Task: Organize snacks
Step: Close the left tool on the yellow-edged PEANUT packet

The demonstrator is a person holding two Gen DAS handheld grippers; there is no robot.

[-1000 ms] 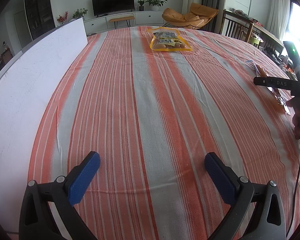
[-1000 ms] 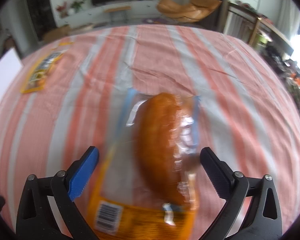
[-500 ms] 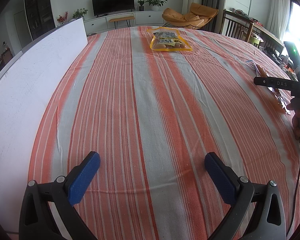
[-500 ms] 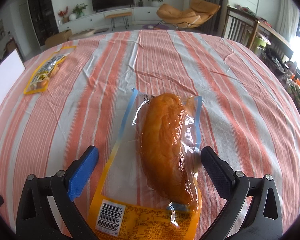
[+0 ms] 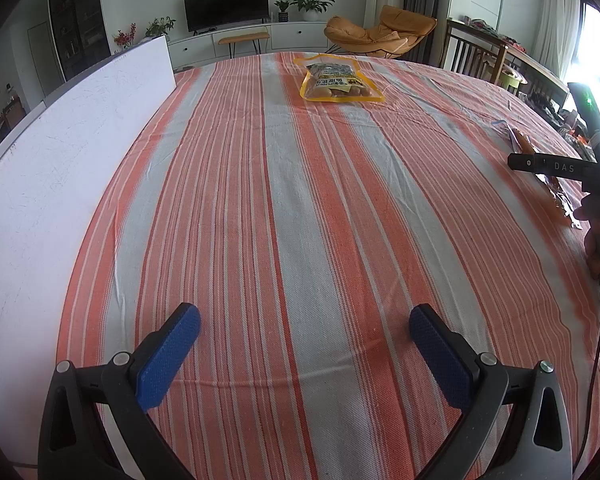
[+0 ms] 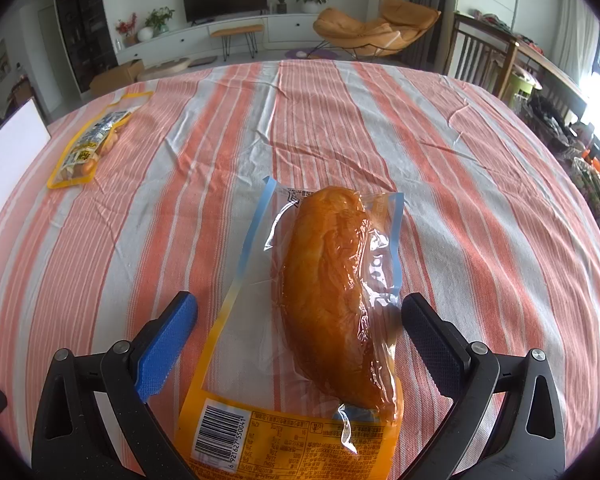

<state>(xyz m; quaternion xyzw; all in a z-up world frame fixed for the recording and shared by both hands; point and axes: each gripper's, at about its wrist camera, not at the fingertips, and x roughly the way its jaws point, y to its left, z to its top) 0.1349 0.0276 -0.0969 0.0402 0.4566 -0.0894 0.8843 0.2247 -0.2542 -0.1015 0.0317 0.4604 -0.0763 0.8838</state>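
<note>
1. We take the striped tablecloth (image 6: 440, 152), orange and grey, as our landmark; it covers the whole surface and everything lies on it.
2. In the right wrist view our right gripper (image 6: 298, 326) has its jaws spread wide, holding nothing.
3. Between those jaws lies the vacuum-packed chicken piece (image 6: 332, 300), flat on the tablecloth, its barcode end nearest us and its clear end pointing away across the cloth.
4. The blue pad stands just beside the packet's left edge, and the dark pad just beside its right edge; we cannot tell whether either pad touches the wrapper.
5. The yellow snack bag (image 6: 88, 148) lies flat on the tablecloth well to the left of the chicken piece and farther from us.
6. In the left wrist view our left gripper (image 5: 304, 342) also has its jaws wide apart, with only bare tablecloth between them.
7. From there the yellow snack bag (image 5: 338, 82) sits at the far end of the tablecloth, well apart from the left gripper.
8. A white board (image 5: 60, 152) stands along the tablecloth's left edge.
9. At the cloth's right edge in that view we see the right gripper's black body over the chicken packet, with fingers of the hand (image 5: 592, 236) that holds it.
</note>
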